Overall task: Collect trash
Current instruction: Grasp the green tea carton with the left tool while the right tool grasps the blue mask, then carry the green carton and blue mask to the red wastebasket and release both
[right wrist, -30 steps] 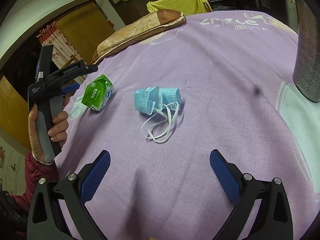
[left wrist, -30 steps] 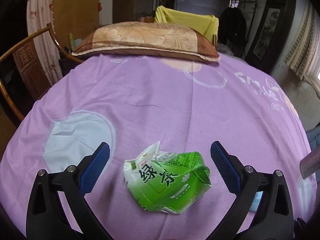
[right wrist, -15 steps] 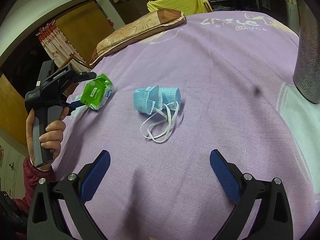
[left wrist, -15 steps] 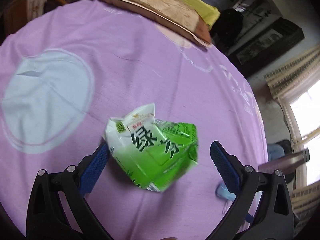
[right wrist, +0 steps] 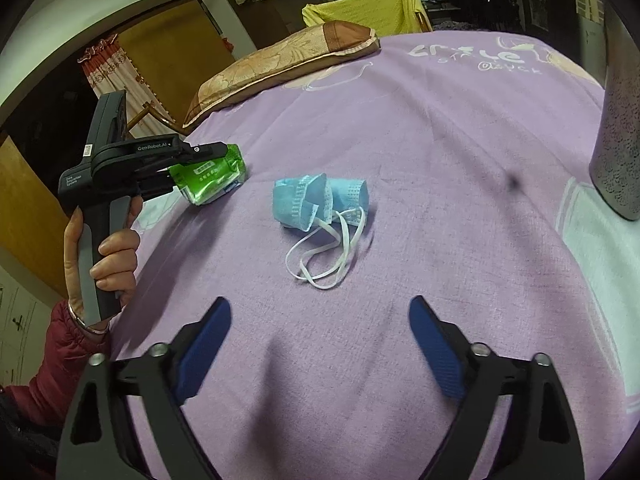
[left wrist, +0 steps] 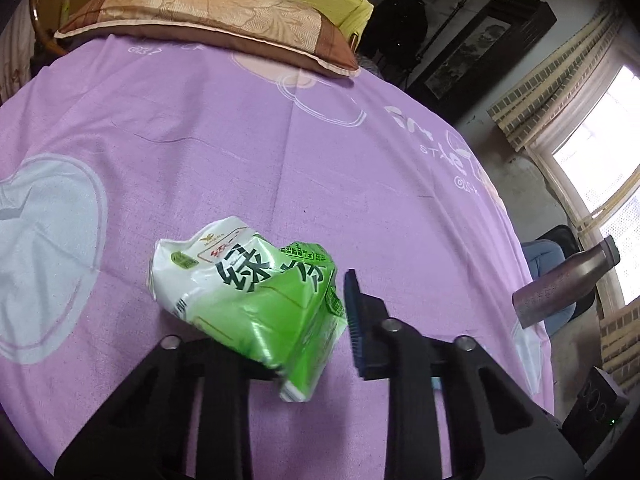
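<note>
A crumpled green and white drink carton (left wrist: 248,292) is pinched in my left gripper (left wrist: 280,320), which is shut on it; only the right blue pad shows, the left one is hidden behind the carton. In the right wrist view the left gripper (right wrist: 188,164) holds the carton (right wrist: 212,178) just above the purple bed sheet (right wrist: 440,140). A crumpled blue face mask (right wrist: 316,204) with white ear loops lies on the sheet ahead of my right gripper (right wrist: 320,340), which is open, empty and a short way short of the mask.
A brown and gold pillow (left wrist: 208,16) lies at the bed's far edge, also in the right wrist view (right wrist: 288,60). A dark metal bottle (right wrist: 620,120) stands at the right, and also shows in the left wrist view (left wrist: 568,284).
My left gripper has closed on the green carton and lifted it slightly off the sheet. The right gripper has stayed where it was, open.
</note>
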`<state>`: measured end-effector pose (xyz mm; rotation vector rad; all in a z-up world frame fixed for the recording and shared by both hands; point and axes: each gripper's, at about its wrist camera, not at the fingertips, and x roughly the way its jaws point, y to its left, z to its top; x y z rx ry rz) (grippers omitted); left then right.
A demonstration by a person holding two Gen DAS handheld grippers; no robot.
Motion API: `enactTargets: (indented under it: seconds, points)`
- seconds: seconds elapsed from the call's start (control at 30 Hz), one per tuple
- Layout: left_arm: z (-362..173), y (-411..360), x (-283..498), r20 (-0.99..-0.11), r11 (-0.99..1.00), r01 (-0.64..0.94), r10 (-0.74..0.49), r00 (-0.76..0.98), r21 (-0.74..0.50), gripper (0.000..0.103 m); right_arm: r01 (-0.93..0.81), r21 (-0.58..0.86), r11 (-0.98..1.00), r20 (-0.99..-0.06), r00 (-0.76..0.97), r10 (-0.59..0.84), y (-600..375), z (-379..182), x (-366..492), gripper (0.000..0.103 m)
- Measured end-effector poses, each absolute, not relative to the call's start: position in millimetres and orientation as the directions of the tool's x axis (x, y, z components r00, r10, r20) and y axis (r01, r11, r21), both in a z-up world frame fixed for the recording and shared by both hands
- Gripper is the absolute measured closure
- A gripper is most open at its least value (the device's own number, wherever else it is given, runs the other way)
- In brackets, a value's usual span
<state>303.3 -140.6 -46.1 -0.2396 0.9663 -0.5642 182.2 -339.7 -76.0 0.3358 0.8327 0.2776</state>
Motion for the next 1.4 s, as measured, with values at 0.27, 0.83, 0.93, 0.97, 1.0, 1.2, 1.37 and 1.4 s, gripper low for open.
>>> enactTargets:
  seconds: [0.27,0.83,0.93,0.97,1.0,1.2,1.37,1.4]
  points:
    - [-28.1,-136.0,290.7,-0.662,0.820,0.403,-0.569,0.489,-0.407,0.085,-0.073,0.418,0.905,-0.676,0.641,0.364,-345.5,-74.0,197.1,0.036]
    - [-40.7,-136.6,299.6,-0.662,0.782,0.397,-0.620,0.421,-0.480,0.095,-0.108,0.399,0.910,-0.611,0.709,0.352,-326.9,-50.3,243.8,0.097]
    - [-26.1,-131.8,290.1,-0.620,0.767,0.431,-0.640,0.455,-0.476,0.095,-0.150,0.378,0.913,-0.557,0.751,0.354,-323.5,-32.4,231.2,0.097]
    - [-21.7,-129.6,287.5,-0.603,0.759,0.439,-0.649,0.463,-0.480,0.095,-0.159,0.372,0.915,-0.547,0.759,0.354,-322.7,-28.9,228.2,0.097]
    - [-17.9,-126.4,284.7,-0.589,0.753,0.440,-0.658,0.470,-0.490,0.095,-0.163,0.367,0.916,-0.539,0.765,0.352,-322.7,-26.0,225.8,0.097]
    - [14.8,-100.0,251.7,-0.551,0.768,0.439,-0.640,0.535,-0.466,0.095,-0.176,0.396,0.901,-0.488,0.791,0.369,-333.4,-11.3,216.1,0.097]
    - [48.6,-53.8,206.0,-0.517,0.816,0.396,-0.575,0.634,-0.422,0.095,-0.229,0.403,0.886,-0.437,0.802,0.406,-329.4,2.4,200.9,0.098]
    - [52.8,-43.3,196.3,-0.512,0.827,0.381,-0.558,0.653,-0.414,0.095,-0.238,0.403,0.884,-0.430,0.803,0.412,-327.3,4.3,198.8,0.098]
